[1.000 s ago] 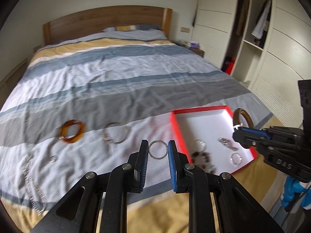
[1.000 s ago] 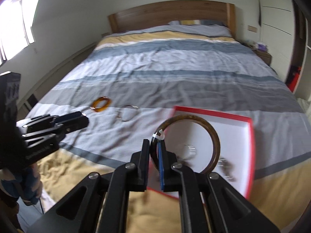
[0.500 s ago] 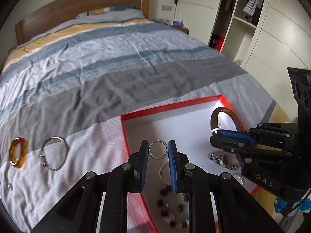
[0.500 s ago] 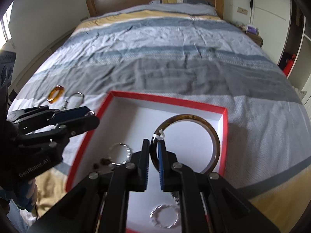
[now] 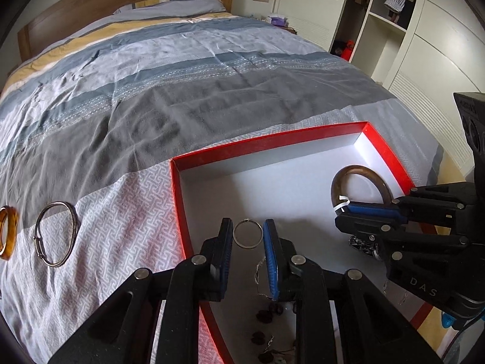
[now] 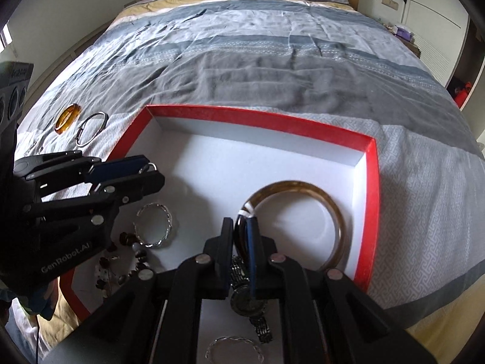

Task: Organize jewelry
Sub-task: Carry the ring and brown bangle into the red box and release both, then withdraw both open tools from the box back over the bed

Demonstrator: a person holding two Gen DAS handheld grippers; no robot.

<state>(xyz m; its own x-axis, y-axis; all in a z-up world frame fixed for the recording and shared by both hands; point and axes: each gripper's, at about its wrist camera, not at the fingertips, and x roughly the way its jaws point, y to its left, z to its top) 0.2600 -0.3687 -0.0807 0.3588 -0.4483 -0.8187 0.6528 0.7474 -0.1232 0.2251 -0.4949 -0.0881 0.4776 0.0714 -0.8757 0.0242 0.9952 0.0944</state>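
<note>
We now have both hand-held grippers down over the red box [image 5: 272,148]: the left hand-held gripper [image 5: 248,236], earlier above the bedspread, and the right hand-held gripper [image 6: 241,236], earlier near its lower edge.

Thin polished silver metal ring [image 5: 247,233], bright and smooth. Glossy brown wood-like bangle [image 6: 303,212] (white tag on its rim). Red-edged cardboard box [image 6: 371,200], matt white paper inside. Striped grey-and-blue cotton bedcover [image 5: 182,97], matt, creased, with woven patterning. Glossy translucent amber bangle [image 6: 67,118]; black matt plastic gripper fingers [image 5: 225,242].
</note>
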